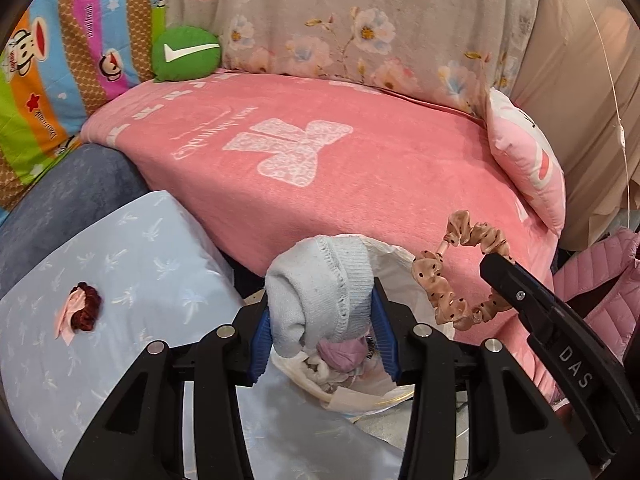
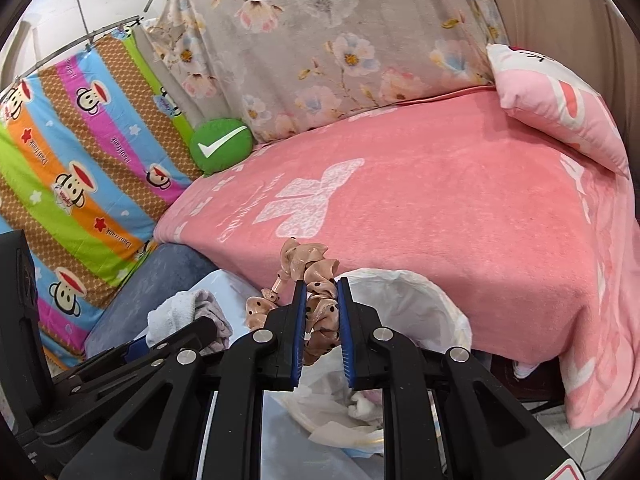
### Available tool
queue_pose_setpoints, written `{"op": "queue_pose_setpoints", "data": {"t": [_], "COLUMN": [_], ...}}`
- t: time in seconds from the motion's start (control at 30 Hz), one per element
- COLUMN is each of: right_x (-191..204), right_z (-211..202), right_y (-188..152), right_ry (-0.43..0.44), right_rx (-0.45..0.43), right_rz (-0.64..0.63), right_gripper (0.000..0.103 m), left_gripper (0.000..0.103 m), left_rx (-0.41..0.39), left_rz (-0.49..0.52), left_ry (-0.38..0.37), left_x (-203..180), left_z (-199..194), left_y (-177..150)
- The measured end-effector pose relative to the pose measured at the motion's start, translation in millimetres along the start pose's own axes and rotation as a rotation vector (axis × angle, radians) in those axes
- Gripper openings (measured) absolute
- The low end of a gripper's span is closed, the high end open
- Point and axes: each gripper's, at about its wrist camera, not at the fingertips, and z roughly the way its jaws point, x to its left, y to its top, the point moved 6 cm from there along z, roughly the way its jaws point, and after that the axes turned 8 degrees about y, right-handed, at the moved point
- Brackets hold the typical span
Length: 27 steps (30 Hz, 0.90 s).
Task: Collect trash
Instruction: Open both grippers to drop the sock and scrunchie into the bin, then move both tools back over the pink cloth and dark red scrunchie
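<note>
My left gripper (image 1: 322,300) is shut on a rolled pale blue sock (image 1: 316,280) and holds it over a bin lined with a white bag (image 1: 394,254). Crumpled tissue and a mauve bundle (image 1: 340,354) lie inside the bin. My right gripper (image 2: 321,284) is shut on a peach dotted fabric headband (image 2: 316,304), just above the bin's rim (image 2: 420,284). In the left wrist view the headband (image 1: 438,284) hangs from the right gripper's black finger (image 1: 496,270). In the right wrist view the sock (image 2: 172,312) shows at lower left.
A pink blanket (image 1: 320,184) covers the seat behind the bin. A pink pillow (image 1: 528,160) and a green tick cushion (image 1: 186,54) lie at its edges. A dark red scrunchie (image 1: 86,306) rests on a pale blue pillow (image 1: 132,264). A pink quilted jacket (image 1: 600,276) is at right.
</note>
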Motion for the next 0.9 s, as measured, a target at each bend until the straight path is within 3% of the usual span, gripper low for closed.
{"op": "queue_pose_setpoints", "data": {"t": [0.17, 0.27, 0.33, 0.4, 0.6, 0.67, 0.9], "right_x": [-15, -19, -19, -18, -9, -4, 13], "right_z": [1, 3, 4, 7, 16, 19, 28], "right_y": [1, 1, 1, 1, 2, 1, -4], "right_ry": [-0.018, -0.024, -0.023, -0.022, -0.012, -0.004, 0.011], "right_rx": [0.003, 0.005, 0.005, 0.007, 0.008, 0.01, 0.03], "right_rz": [0.022, 0.026, 0.026, 0.022, 0.018, 0.015, -0.01], "right_gripper": [0.015, 0.017, 0.019, 0.02, 0.027, 0.038, 0.038], "left_gripper": [0.045, 0.057, 0.071, 0.077, 0.078, 0.078, 0.078], "left_rx": [-0.002, 0.001, -0.018, -0.035, -0.035, -0.034, -0.017], "left_rz": [0.029, 0.016, -0.002, -0.016, -0.041, -0.055, -0.102], "left_ry": [-0.035, -0.056, -0.046, -0.024, 0.039, 0.052, 0.08], "left_x": [-15, -19, -17, -12, 8, 16, 37], "left_z": [3, 5, 3, 0, 4, 5, 8], "left_y": [4, 7, 10, 11, 12, 11, 6]}}
